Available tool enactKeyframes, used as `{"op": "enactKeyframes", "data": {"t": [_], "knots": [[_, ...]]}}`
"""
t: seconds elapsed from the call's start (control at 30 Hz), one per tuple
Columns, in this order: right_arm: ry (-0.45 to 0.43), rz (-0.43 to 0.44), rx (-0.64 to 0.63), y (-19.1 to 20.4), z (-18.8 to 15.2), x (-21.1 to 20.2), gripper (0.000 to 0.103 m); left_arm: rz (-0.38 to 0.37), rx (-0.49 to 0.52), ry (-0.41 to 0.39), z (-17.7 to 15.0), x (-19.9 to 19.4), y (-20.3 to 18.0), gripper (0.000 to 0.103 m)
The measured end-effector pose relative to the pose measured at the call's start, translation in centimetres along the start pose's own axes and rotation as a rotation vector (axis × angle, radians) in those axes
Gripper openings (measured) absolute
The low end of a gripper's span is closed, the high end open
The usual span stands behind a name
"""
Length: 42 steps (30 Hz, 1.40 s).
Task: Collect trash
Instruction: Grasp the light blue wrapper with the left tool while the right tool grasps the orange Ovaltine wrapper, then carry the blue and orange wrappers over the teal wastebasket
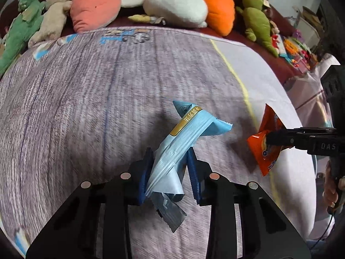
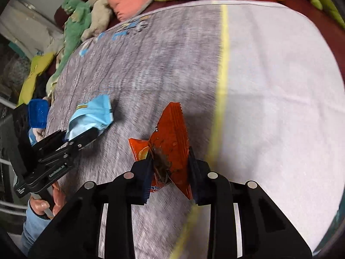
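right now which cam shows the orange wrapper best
The right wrist view: the orange wrapper fills the centre, pinched in the right gripper. The left wrist view shows it small at the right edge, partly behind that gripper's fingers.

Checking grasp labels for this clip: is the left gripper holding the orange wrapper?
No. The left gripper is closed on the light blue wrapper; the orange wrapper sits in the right gripper.

Left hand-held gripper [image 1: 169,161] and right hand-held gripper [image 2: 170,164] are being held side by side, each clamped on a wrapper.
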State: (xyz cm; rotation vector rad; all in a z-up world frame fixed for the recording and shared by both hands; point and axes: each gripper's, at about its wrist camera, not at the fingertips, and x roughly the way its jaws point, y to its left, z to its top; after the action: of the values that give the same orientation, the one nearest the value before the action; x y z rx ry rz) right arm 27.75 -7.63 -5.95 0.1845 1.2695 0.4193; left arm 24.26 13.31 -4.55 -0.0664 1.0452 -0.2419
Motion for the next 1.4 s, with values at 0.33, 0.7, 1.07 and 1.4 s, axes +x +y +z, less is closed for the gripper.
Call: {"op": "enactKeyframes", "data": {"t": [0.33, 0.7, 1.07, 1.4], "knots": [[-0.114, -0.041, 0.109, -5.5, -6.2, -7.9, 0.028, -0.057, 0.076, 0.004, -2.7, -2.0, -9.3, 0.033], [-0.303, -0.059, 0.297, -15.3, -15.1, -18.0, 0.028, -0.181, 0.212, 0.043, -4.3, -1.5, -22.9, 0.033], [-0.454, -0.131, 0.459, -25.0, -23.0, -26.3, 0.029, -0.233, 0.353, 0.087, -5.6, -0.5, -35.2, 0.033], [-0.503, -0.160, 0.552, -30.8, -26.9, -29.7, 0.030, -0.266, 0.442, 0.145, -6.2, 2.4, -43.9, 0.033]]}}
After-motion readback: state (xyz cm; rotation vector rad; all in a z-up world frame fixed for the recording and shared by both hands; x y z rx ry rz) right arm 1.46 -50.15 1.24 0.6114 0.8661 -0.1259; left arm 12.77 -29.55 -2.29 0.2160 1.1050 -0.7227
